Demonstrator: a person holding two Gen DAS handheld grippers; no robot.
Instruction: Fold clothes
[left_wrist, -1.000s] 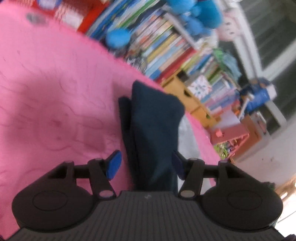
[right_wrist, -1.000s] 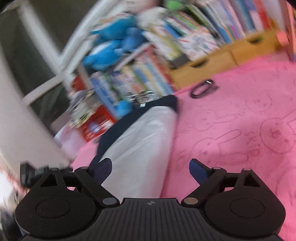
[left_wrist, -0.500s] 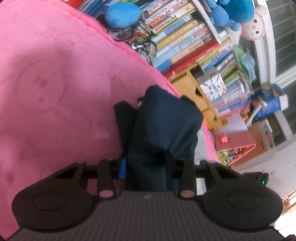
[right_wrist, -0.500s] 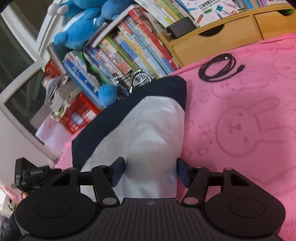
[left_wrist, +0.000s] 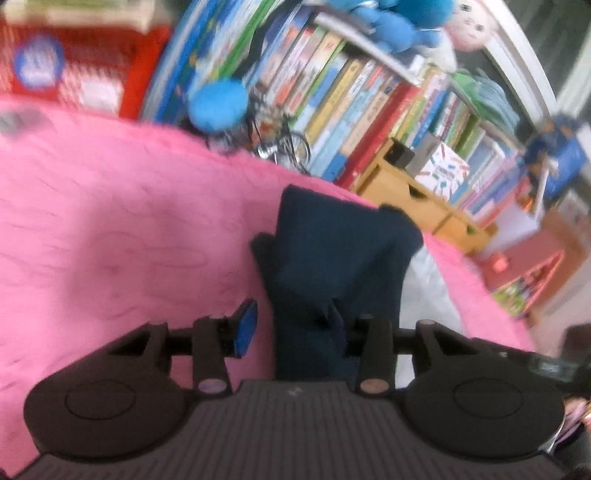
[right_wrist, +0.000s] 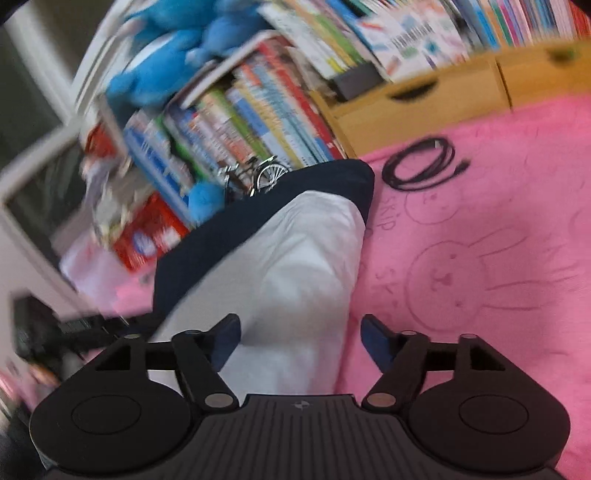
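Observation:
A folded garment, navy (left_wrist: 332, 258) with a white panel (right_wrist: 306, 266), lies on the pink blanket (left_wrist: 110, 229). In the left wrist view my left gripper (left_wrist: 295, 326) is open; the navy fold lies between its fingers, against the right finger, with the left blue pad (left_wrist: 245, 328) clear of the cloth. In the right wrist view my right gripper (right_wrist: 301, 341) is open around the near end of the white panel, its right pad (right_wrist: 376, 343) over the bare blanket.
A row of books (right_wrist: 258, 110) and a wooden drawer unit (right_wrist: 424, 99) border the blanket's far side. A small model bicycle (right_wrist: 255, 177) and blue plush toys (right_wrist: 173, 70) stand there. A coiled black cable (right_wrist: 421, 166) lies on the blanket to the right.
Both grippers closed in on the garment half a second ago and have opened again. The garment stays folded on the blanket.

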